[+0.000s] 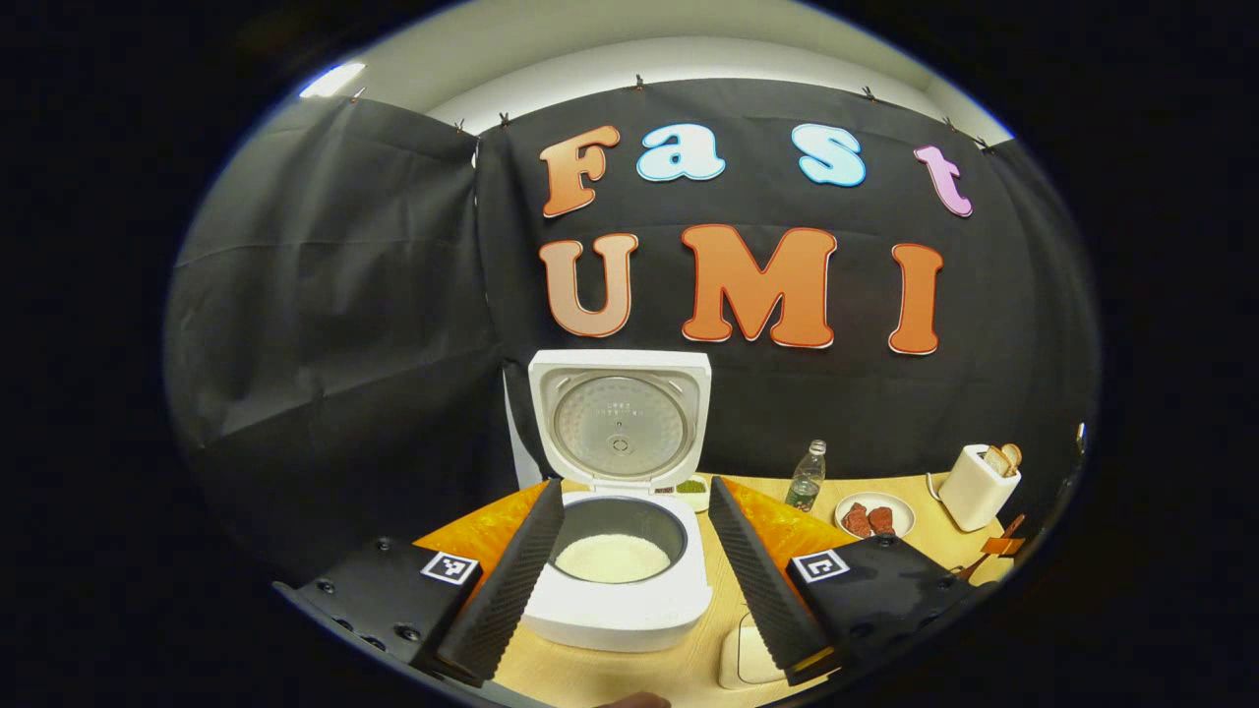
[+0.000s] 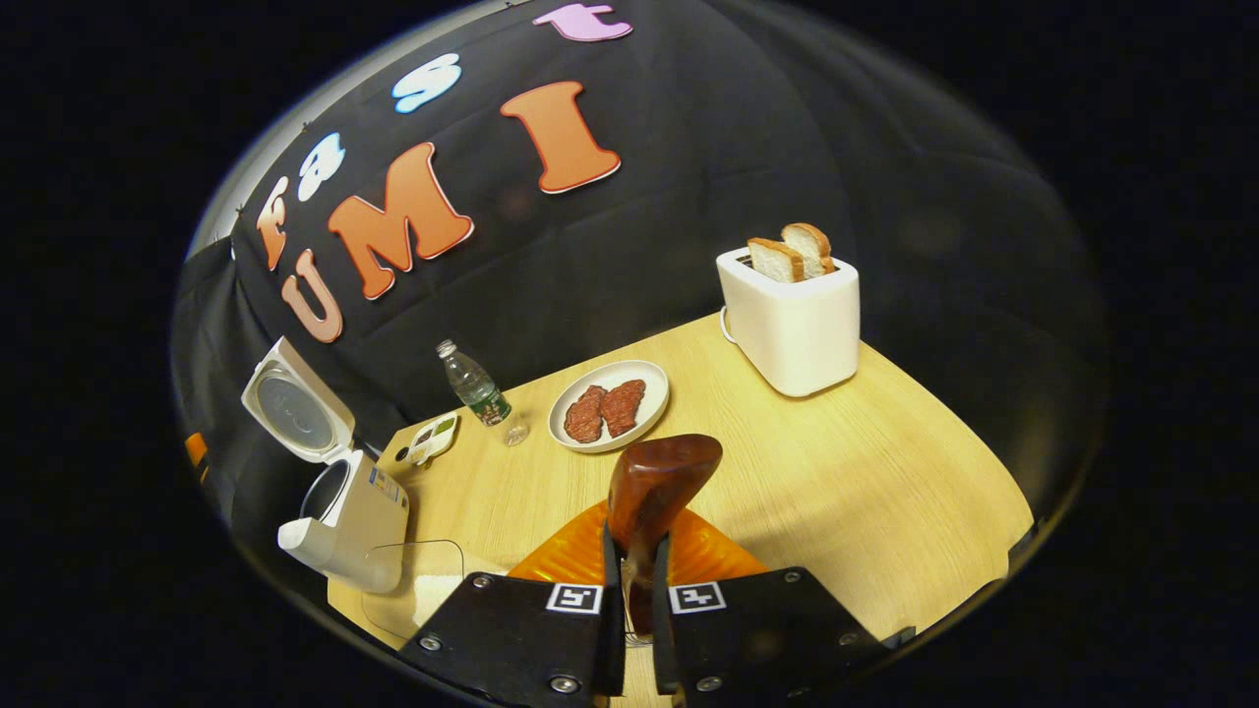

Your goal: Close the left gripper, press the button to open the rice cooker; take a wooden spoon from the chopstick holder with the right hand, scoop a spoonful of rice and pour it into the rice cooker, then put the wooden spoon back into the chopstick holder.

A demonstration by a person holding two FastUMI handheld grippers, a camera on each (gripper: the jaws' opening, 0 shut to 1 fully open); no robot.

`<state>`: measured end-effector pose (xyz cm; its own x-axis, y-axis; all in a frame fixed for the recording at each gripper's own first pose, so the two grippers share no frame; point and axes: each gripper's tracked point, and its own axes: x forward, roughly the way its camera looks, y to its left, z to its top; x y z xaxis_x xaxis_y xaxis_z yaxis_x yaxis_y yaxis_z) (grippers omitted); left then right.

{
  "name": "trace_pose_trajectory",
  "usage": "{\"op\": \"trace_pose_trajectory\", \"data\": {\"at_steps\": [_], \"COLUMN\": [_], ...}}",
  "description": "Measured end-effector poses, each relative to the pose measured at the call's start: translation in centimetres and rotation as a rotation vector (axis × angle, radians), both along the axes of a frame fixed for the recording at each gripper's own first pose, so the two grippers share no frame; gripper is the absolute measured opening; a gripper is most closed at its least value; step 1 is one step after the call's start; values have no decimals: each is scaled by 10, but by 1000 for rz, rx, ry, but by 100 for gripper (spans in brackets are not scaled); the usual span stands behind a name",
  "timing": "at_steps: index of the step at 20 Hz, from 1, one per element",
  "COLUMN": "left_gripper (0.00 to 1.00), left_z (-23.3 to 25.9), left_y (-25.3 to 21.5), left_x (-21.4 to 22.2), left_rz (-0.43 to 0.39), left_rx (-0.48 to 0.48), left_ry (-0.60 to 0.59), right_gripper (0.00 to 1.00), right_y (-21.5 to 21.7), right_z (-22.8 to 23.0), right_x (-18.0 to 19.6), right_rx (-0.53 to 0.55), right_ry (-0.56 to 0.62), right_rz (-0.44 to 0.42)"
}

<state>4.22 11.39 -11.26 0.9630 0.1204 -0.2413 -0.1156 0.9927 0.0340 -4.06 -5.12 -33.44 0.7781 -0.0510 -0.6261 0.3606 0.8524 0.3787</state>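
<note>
Rice cooker (image 1: 617, 551) open, wooden spoon (image 2: 654, 492) clamped in right gripper (image 2: 634, 580), left gripper (image 1: 629, 570) spread wide — next, scoop rice.

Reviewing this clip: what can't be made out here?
- Right gripper view: reddish-brown wooden spoon; its handle end is hidden between the right gripper's fingers, and any rice on it cannot be told.
- Left gripper view: cream rectangular container is cut off by a finger of the open left gripper.

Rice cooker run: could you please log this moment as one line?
cooker: lid open, rice inside | left gripper: open | right gripper: shut on spoon
</note>
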Motion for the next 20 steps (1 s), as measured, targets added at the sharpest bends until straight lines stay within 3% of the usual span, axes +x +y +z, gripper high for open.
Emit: {"op": "trace_pose_trajectory", "data": {"at_steps": [3,5,8,10,11,12,13,15,20], "left_gripper": [100,96,100,100,100,96,100,99,98], "left_z": [9,5,13,21,23,25,31,37,34], "left_y": [6,5,11,16,20,25,32,41,42], "left_x": [25,50,80,104,118,133,148,182,251], "left_rz": [-26,-49,-77,-93,-93,-89,-80,-66,-69], "left_rx": [-17,-36,-59,-88,-97,-101,-92,-69,-1], "left_ry": [-11,-11,2,15,27,42,38,42,72], "right_gripper": [14,19,28,49,53,70,79,87,89], "right_y": [0,11,-3,-8,-10,-13,-16,-18,-13], "right_z": [-9,-12,-3,1,7,14,23,37,78], "right_x": [-5,-14,-19,-31,-38,-46,-53,-64,-88], "right_rx": [33,100,70,36,14,-7,-29,-70,-84], "right_ry": [23,56,47,74,79,78,77,76,48], "right_rz": [-44,-51,-109,-127,-134,-140,-146,-153,-189]}}
